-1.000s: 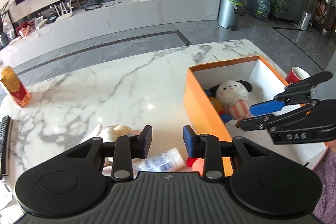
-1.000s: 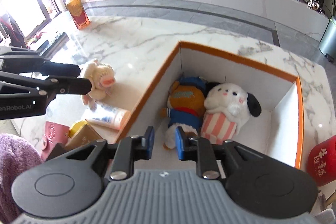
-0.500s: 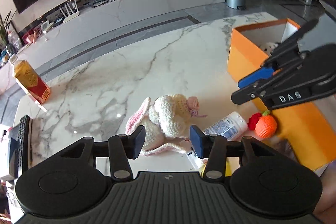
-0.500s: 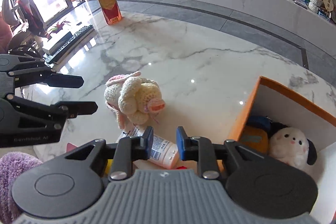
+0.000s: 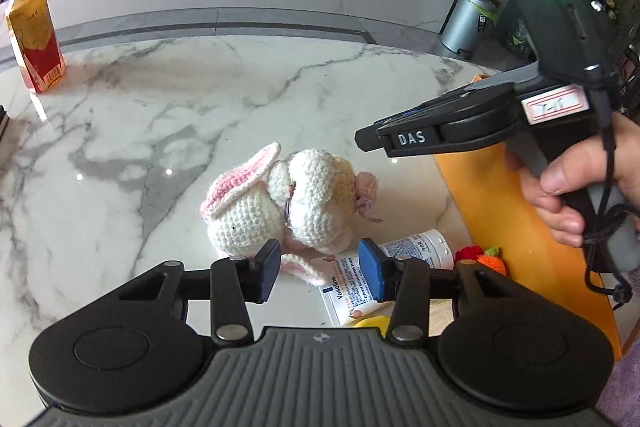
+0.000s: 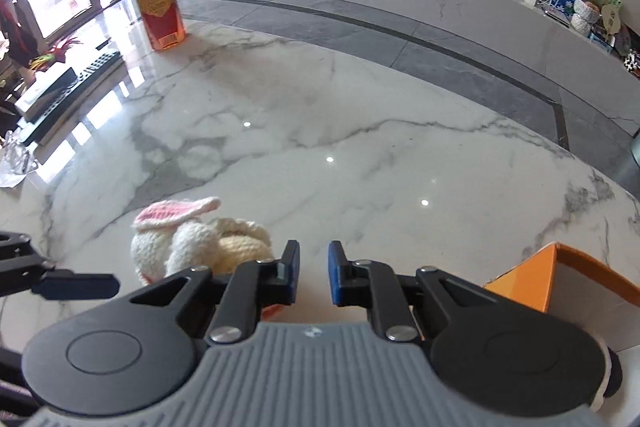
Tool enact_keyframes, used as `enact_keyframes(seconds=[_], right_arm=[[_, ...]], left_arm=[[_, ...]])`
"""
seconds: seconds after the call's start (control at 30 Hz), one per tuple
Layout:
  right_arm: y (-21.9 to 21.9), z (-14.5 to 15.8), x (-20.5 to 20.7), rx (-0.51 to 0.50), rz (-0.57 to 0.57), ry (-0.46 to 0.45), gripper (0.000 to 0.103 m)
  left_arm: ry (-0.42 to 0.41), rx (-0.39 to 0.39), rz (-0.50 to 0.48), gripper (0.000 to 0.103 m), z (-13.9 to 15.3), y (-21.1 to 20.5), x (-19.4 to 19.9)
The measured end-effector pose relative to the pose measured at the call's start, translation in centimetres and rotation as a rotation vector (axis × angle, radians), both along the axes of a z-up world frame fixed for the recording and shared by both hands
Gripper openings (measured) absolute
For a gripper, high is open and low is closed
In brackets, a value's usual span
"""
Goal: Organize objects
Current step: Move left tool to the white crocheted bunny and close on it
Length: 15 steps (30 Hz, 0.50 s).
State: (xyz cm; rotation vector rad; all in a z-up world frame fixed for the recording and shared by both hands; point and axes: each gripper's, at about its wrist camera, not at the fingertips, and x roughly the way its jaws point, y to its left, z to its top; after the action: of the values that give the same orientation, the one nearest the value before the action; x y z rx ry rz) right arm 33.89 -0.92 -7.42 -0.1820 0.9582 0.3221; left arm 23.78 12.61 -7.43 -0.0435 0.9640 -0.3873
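Left gripper [image 5: 316, 269]: jaws wide, holding nothing. The crochet bunny [image 5: 280, 203] lies on the marble table [image 5: 180, 107] just ahead of the fingertips, centred on the gap, apart from both pads. A lotion tube [image 5: 384, 267] lies behind the right pad, touching the bunny's near side. A crochet carrot [image 5: 490, 259] sits against the orange box [image 5: 504, 219].

Right gripper [image 6: 313, 273]: jaws narrow, holding nothing, raised above the table; the bunny [image 6: 192, 239] lies to its left, near the left finger. A juice bottle [image 6: 158, 3] stands at the far edge.
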Motion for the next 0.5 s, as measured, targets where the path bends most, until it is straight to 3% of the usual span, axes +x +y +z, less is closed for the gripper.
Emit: enact_keyframes(seconds=[0.17, 0.3, 0.5], right_arm=[[1.0, -1.2, -0.4, 0.027, 0.049, 0.064, 0.009], [2.3, -1.0, -2.5, 0.035, 0.122, 0.070, 0.005], [4.2, -1.3, -5.1, 0.145, 0.255, 0.169, 0.005]], left_arm=[[0.039, -0.070, 0.063, 0.052, -0.1, 1.5, 0.6], [0.067, -0.129, 0.129, 0.060, 0.3, 3.3, 0.7], [0.074, -0.100, 0.227, 0.067, 1.3, 5.2, 0.3]])
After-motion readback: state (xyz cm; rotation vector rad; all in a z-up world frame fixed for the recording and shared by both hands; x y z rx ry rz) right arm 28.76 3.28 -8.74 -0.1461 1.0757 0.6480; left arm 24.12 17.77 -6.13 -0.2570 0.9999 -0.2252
